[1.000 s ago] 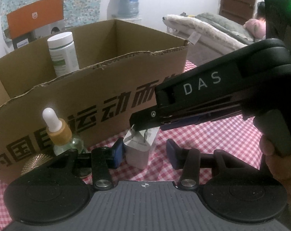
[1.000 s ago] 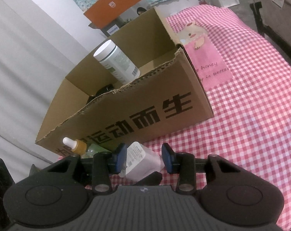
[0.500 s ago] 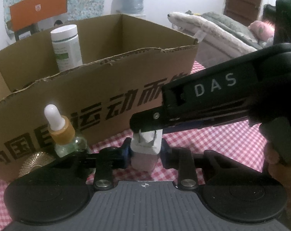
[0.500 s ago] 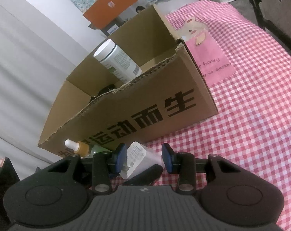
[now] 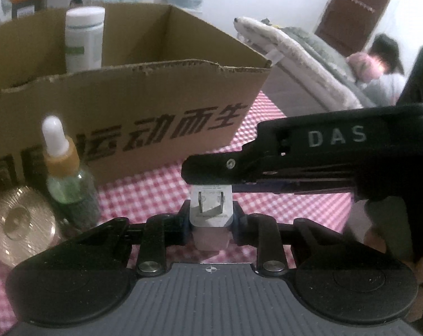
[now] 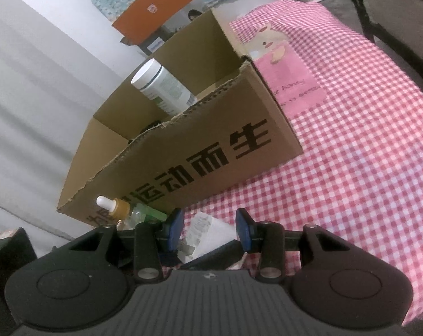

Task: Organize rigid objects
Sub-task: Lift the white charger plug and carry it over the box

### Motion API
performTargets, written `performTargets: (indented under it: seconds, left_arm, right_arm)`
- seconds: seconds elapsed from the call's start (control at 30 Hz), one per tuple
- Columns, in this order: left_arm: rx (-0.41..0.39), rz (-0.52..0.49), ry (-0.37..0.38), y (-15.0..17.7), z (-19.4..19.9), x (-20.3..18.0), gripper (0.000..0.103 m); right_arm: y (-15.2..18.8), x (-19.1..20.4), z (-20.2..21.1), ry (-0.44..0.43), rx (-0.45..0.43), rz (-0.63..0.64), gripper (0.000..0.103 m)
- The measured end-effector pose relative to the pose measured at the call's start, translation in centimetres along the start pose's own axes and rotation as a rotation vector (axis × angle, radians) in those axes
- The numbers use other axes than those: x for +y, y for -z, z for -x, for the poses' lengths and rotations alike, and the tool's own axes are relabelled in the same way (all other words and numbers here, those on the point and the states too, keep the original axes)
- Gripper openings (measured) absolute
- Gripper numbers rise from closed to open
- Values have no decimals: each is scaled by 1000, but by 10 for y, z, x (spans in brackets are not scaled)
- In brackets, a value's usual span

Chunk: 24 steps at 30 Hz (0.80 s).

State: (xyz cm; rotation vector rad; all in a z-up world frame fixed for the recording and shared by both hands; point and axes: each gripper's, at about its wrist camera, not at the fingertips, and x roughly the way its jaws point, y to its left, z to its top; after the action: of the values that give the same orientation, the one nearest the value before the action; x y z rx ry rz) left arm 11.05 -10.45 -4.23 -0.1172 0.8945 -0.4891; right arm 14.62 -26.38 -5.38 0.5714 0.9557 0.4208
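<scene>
The left gripper point(image 5: 210, 225) has just closed its jaws on the white plug adapter point(image 5: 211, 212), prongs up, just above the checked cloth point(image 5: 281, 210) in front of the cardboard box point(image 5: 144, 106). The right gripper point(image 6: 208, 228) reaches over the same adapter, jaws apart and, as far as the blurred view shows, not pressing it. One white bottle point(image 5: 84, 40) stands in the box; the adapter, the dropper bottle point(image 5: 64, 168) and a gold ribbed lid point(image 5: 21, 224) remain outside.

The right tool point(image 6: 208, 229) straddles a white plug-in charger point(image 6: 204, 231) — beside a brown cardboard box point(image 6: 189, 165) on the pink-checked tabletop point(image 6: 351, 168).
</scene>
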Motion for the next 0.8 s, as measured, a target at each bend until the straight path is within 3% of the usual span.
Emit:
performTargets:
  seconds: [0.3,0.67,0.8]
  left_arm:
    - [-16,-32,-33,0,1,1,27]
    - [-28,-193,-144,3,-4,-19,29]
    - [-23,-205,-154,1,-5,-21,29]
  right_arm:
    - [1,-13,12,10,-24,-54,44]
    - [7,-18,14,5,-25,-79,44]
    - [11,-16,16,3,-20,-76,44]
